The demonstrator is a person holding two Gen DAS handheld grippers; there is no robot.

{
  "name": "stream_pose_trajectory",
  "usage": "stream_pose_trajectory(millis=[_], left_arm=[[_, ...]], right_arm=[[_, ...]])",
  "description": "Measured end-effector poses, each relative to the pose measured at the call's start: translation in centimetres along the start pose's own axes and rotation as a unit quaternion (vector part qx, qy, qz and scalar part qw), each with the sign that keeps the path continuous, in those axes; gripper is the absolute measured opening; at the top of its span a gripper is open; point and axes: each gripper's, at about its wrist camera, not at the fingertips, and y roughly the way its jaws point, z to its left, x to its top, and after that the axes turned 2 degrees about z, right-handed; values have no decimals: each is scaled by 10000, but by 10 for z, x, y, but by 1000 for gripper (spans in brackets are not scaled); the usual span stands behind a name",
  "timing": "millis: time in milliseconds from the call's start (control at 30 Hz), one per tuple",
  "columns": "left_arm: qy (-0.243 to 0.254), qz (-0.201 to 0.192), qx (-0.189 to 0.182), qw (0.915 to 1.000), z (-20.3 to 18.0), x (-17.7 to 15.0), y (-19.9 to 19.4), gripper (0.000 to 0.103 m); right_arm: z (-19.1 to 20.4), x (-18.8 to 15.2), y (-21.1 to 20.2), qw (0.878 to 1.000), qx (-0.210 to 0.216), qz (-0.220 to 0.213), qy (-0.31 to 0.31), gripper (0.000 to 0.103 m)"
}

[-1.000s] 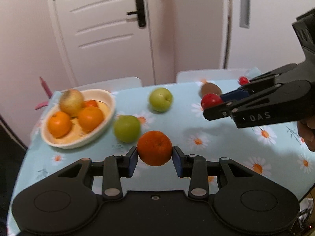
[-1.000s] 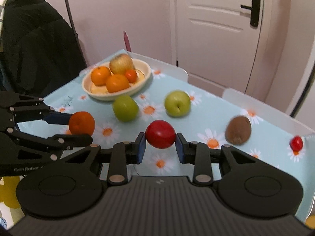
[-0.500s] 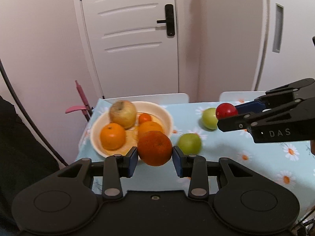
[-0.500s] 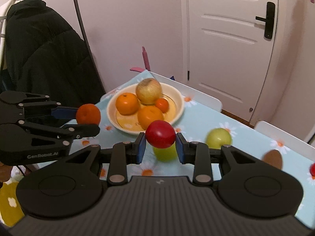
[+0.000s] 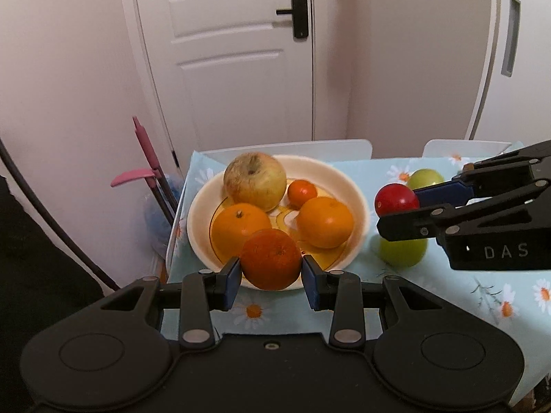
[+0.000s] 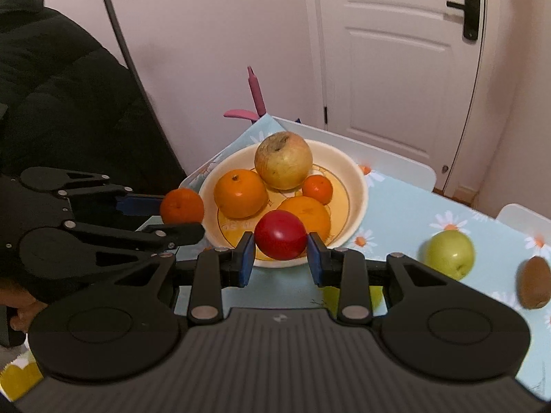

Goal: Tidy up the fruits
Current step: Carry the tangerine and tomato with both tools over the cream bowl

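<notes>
My left gripper (image 5: 271, 277) is shut on a dark orange (image 5: 271, 259), held over the near rim of the cream bowl (image 5: 356, 189). The same orange (image 6: 182, 205) shows beside the bowl's left rim in the right wrist view. My right gripper (image 6: 280, 263) is shut on a red apple (image 6: 280, 239) above the bowl's (image 6: 358, 186) near edge; in the left wrist view that red apple (image 5: 396, 199) hangs just right of the bowl. Inside the bowl lie a yellowish apple (image 5: 255, 180), two oranges (image 5: 241, 229) and a small tangerine (image 5: 302, 191).
Two green apples (image 5: 403, 251) (image 6: 450, 253) and a brown kiwi (image 6: 534, 287) lie on the daisy-print tablecloth (image 5: 489, 292) right of the bowl. A pink-handled mop (image 5: 146, 158) stands off the table's left corner. A dark coat (image 6: 62, 103) hangs at left; white chair backs (image 5: 310, 146) line the far edge.
Both grippers carried their fruit leftward across the table, from the middle area to the bowl. The bowl now fills the centre of both views.
</notes>
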Motion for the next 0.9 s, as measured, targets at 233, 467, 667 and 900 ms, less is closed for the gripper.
stream_pose_trajectory(millis=[233,467,667,900], left_arm=[[78,307,-279,9991,21,1,39,42],[259,387,-412,9981,17,6,51,55],[182,203,-434,9987,23,5,38,92],[-16,121,-184,9998,25,-1,14,93]], right_arm=[[6,3,27,9994,-147,121,273,47],[2,3,33,9981,-308,178,499,47],[-3,5,30,9980,-308,215,500,47],[0,8,32,9991,-104,358,203,47]])
